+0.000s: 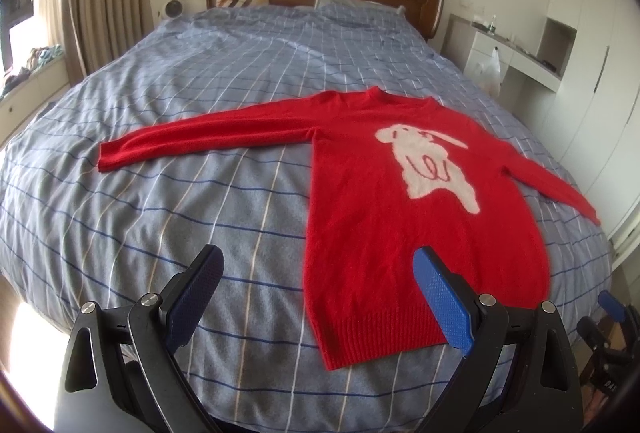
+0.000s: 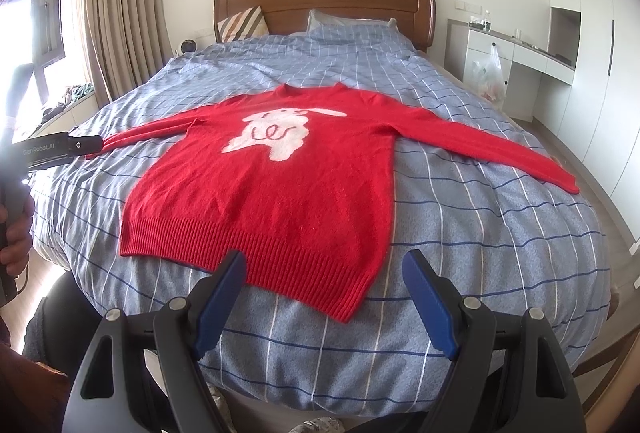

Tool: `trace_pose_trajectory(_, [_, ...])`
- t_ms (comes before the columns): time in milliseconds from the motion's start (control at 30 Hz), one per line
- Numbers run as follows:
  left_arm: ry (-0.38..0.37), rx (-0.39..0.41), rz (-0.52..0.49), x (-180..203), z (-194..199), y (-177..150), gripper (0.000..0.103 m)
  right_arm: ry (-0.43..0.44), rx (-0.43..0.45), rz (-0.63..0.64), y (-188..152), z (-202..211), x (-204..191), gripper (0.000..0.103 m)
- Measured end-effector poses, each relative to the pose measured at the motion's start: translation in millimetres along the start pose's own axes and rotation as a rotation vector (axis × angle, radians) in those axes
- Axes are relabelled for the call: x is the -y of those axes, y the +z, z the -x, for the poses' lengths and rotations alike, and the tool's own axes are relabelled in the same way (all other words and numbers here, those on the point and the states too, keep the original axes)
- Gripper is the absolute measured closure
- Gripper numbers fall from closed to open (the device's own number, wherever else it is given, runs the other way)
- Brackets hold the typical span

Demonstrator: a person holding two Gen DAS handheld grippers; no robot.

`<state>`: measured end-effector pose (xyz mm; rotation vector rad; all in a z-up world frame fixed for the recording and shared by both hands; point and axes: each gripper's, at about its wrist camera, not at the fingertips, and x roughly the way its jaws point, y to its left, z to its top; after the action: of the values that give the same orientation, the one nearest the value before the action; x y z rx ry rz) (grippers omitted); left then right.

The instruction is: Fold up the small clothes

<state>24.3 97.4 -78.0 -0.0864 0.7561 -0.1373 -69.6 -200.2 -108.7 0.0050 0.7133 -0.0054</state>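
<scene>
- A red sweater [image 2: 276, 189] lies flat and face up on the bed [image 2: 480, 233], near the foot edge, with its neck toward the wooden headboard [image 2: 324, 5].
- Its ribbed hem [image 2: 248, 253] runs close to the foot edge of the bed; a white animal figure [image 2: 276, 137] sits on the chest.
- Both sleeves are spread out sideways: one reaches toward the window-side edge of the bed [image 1: 192, 137], the other toward the wardrobe-side edge [image 2: 500, 149].
- The bed carries a blue checked cover; a striped cushion [image 2: 244, 23] and a pillow [image 2: 348, 23] rest against the headboard.
- The left gripper [image 1: 320, 297] hangs above the foot of the bed, over the hem corner of the sweater; its jaws stand wide apart with nothing between them, and no pad touches the cloth.
- The right gripper [image 2: 324, 301] hangs over the foot edge just short of the hem; its jaws are likewise spread wide and hold nothing.
- In the right wrist view a hand [image 2: 16, 233] grasps the handle of the left gripper at the picture's left edge.
- A white plastic bag [image 2: 492, 73] hangs at the white desk [image 2: 532, 53] beside the bed.
</scene>
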Motion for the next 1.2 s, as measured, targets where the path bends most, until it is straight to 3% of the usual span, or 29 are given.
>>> trace_pose_trajectory(1200, [-0.002, 0.02, -0.037, 8, 9, 7, 0.006, -0.001, 0.004, -0.004, 0, 0, -1, 0.023])
